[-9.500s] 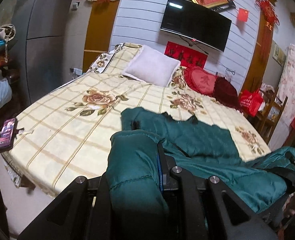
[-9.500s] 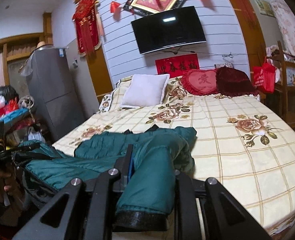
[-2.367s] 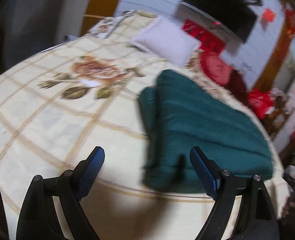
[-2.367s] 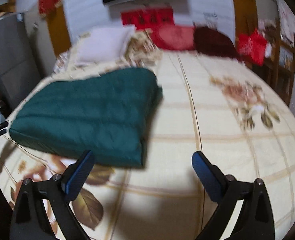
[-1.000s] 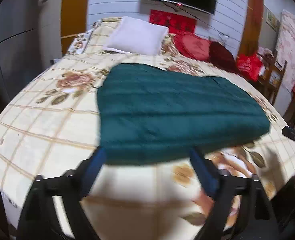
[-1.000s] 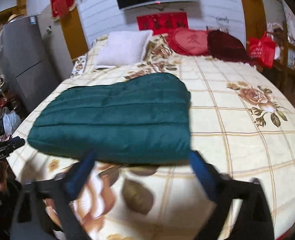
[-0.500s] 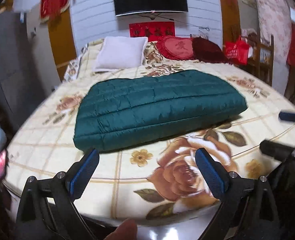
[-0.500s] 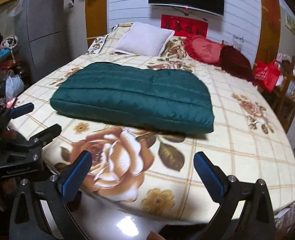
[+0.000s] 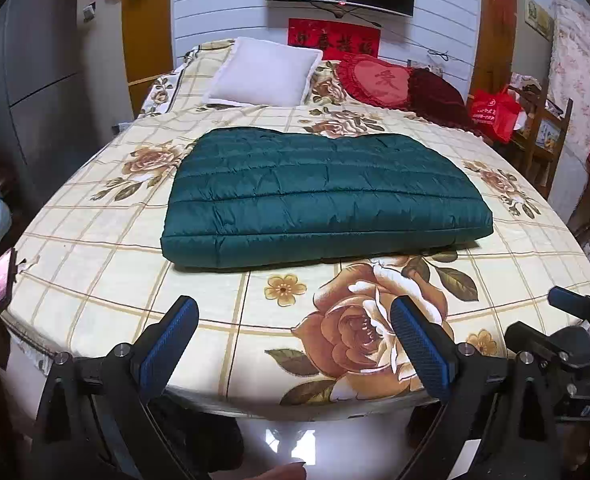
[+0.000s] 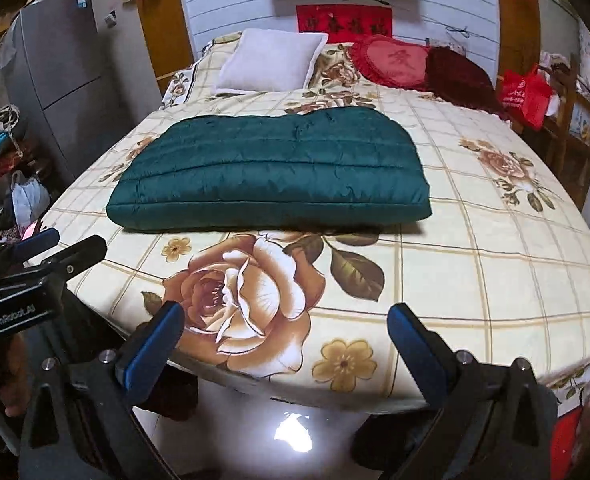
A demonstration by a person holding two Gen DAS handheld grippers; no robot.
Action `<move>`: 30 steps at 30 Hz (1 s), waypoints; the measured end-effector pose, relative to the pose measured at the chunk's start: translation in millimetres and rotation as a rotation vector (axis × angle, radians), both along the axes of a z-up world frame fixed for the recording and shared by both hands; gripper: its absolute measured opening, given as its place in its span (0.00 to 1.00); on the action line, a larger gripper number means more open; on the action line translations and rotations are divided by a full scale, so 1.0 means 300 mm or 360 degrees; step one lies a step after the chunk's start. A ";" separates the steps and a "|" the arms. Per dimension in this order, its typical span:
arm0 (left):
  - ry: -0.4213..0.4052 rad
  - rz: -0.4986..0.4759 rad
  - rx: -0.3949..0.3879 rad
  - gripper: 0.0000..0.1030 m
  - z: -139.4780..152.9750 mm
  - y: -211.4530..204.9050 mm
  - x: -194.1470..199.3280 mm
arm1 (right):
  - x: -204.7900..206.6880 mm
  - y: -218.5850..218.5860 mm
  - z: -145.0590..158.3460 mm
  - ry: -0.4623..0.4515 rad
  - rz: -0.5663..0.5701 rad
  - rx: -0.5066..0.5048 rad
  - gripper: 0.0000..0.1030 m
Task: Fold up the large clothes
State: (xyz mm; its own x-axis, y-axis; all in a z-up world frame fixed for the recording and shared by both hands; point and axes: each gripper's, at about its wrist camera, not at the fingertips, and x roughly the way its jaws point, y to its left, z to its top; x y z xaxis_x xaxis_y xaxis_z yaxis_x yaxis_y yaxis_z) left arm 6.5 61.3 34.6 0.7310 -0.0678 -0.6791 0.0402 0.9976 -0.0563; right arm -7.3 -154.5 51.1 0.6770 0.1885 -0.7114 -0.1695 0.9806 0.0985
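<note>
A dark green quilted jacket [image 9: 323, 196] [image 10: 271, 172] lies folded into a flat rectangle in the middle of the floral bed [image 9: 95, 264] [image 10: 495, 264]. My left gripper [image 9: 295, 316] hangs open off the foot of the bed, well short of the jacket, nothing between its blue pads. My right gripper [image 10: 283, 320] is likewise open and empty near the bed's front edge. Each gripper shows at the edge of the other's view: the right one [image 9: 567, 344] at lower right, the left one [image 10: 35, 264] at lower left, held by a hand.
A white pillow [image 9: 263, 72] and red heart cushions [image 9: 379, 80] sit at the head of the bed. A grey cabinet [image 10: 59, 72] and clutter stand at left, a wooden chair [image 9: 543, 140] with a red bag at right. A phone [image 9: 1, 280] lies at the bed's left corner.
Both grippers have drawn back from the jacket toward the foot of the bed and swung to face it squarely. The jacket lies still, folded.
</note>
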 end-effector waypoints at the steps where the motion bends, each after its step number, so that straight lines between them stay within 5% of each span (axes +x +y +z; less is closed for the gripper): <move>1: 0.0000 -0.0002 0.0006 0.63 0.003 -0.006 -0.003 | -0.009 0.001 0.009 -0.0014 -0.0006 -0.0015 1.00; 30: -0.0026 -0.0023 0.0037 0.63 0.049 -0.050 -0.040 | -0.071 0.018 0.097 -0.0101 0.0004 -0.0012 1.00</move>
